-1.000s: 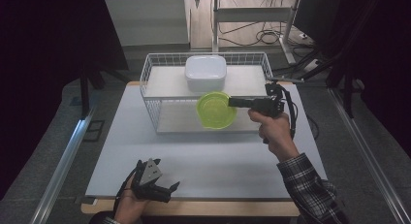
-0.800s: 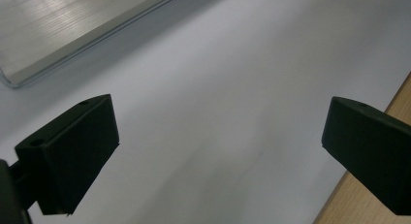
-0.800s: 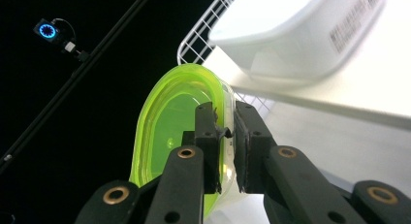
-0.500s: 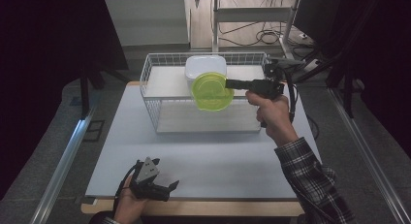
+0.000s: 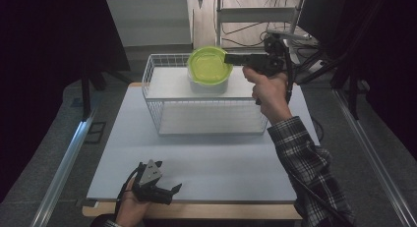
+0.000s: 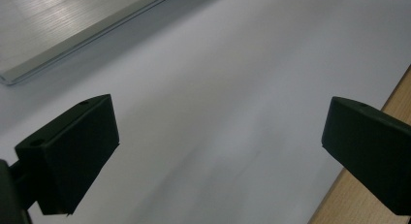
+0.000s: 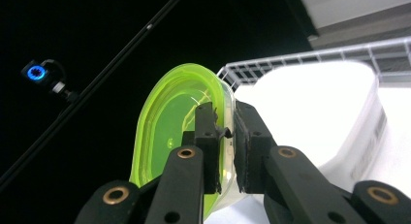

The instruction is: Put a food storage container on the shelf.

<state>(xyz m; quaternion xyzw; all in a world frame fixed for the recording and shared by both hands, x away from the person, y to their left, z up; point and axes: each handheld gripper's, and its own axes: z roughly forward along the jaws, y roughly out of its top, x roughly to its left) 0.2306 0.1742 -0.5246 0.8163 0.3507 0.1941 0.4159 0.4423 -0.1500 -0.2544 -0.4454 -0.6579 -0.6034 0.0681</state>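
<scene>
High view: the right hand-held gripper (image 5: 227,58) pinches the rim of the green lid (image 5: 209,65) and holds it over the white box (image 5: 209,83) in the wire basket (image 5: 162,116), likely to close it. The left hand-held gripper (image 5: 169,193) rests wide apart on the bench (image 5: 221,163).

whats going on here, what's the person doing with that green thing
A person works at a table with a gripper in each hand. The right gripper is shut on the rim of a green lid, holding it above a white container inside a wire basket. The left gripper rests near the table's front edge, jaws open with nothing between them.
</scene>
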